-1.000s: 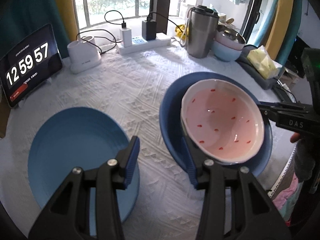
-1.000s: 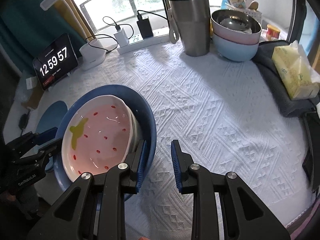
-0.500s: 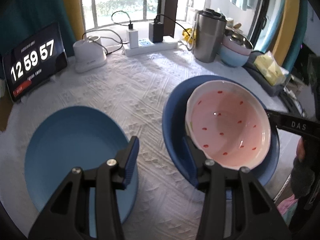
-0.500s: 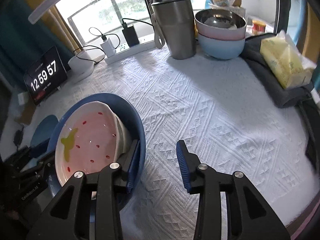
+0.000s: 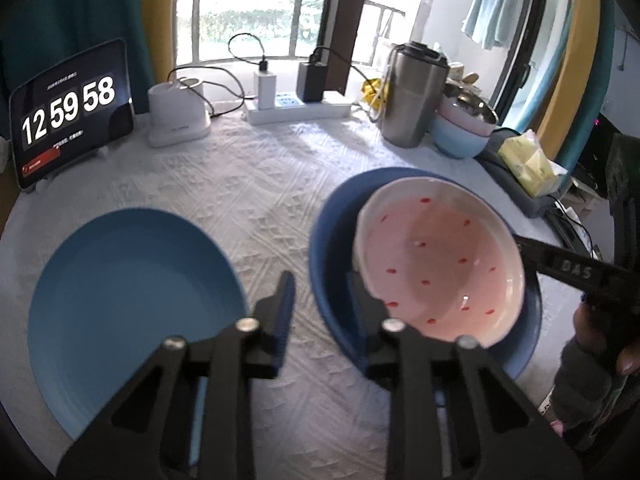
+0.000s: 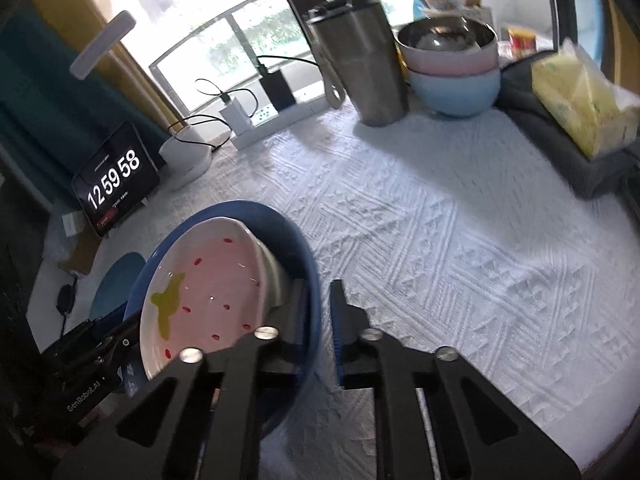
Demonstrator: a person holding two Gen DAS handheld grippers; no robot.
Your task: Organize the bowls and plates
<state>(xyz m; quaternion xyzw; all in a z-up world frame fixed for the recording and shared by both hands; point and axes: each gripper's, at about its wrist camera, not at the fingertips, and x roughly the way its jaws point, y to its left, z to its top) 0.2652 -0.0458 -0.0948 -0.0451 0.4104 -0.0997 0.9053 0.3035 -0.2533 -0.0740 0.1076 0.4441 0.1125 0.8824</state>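
Observation:
A pink bowl [image 5: 436, 264] with red specks and a green leaf mark lies tilted inside a dark blue plate [image 5: 332, 240] on the white cloth. My left gripper [image 5: 320, 304] is at the plate's near left rim, one finger outside and one inside, jaws closing tight on the rim. From the opposite side, my right gripper [image 6: 319, 306] pinches the same dark blue plate [image 6: 288, 228], its jaws closing on the rim beside the pink bowl [image 6: 212, 276]. A light blue plate [image 5: 132, 304] lies flat to the left, untouched.
Along the back stand a steel mug [image 5: 416, 96], stacked bowls [image 5: 464, 128], a power strip [image 5: 296, 110], a white device [image 5: 178, 114] and a clock tablet [image 5: 68, 112]. A yellow tissue pack [image 5: 532, 164] lies on a dark cloth at the right. The table edge runs close behind both grippers.
Both grippers' jaws have narrowed onto the dark blue plate's rim; the right one widened briefly first. Both views have rolled a little, and the plates stay where they were.

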